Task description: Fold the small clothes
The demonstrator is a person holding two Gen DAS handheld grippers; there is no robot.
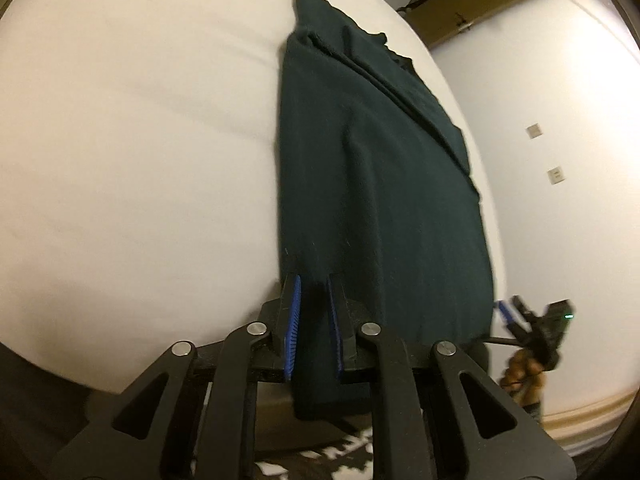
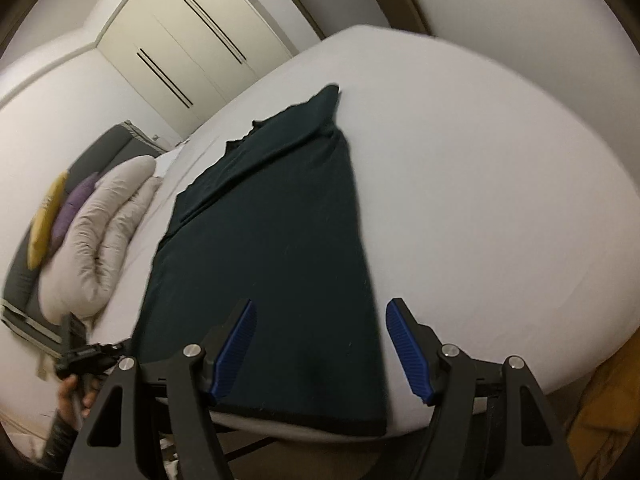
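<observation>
A dark green garment lies lengthwise on the white bed, folded into a long narrow strip. Its near hem hangs over the bed's front edge. My left gripper is shut on the garment's near left corner. In the right wrist view the garment stretches away from me, and my right gripper is open above its near hem, the blue pads wide apart, holding nothing. The right gripper also shows in the left wrist view beside the garment's right edge.
Pillows and a grey duvet lie at the bed's left side. A white wardrobe stands behind. A wall with switches is at the right. A patterned rug is on the floor below.
</observation>
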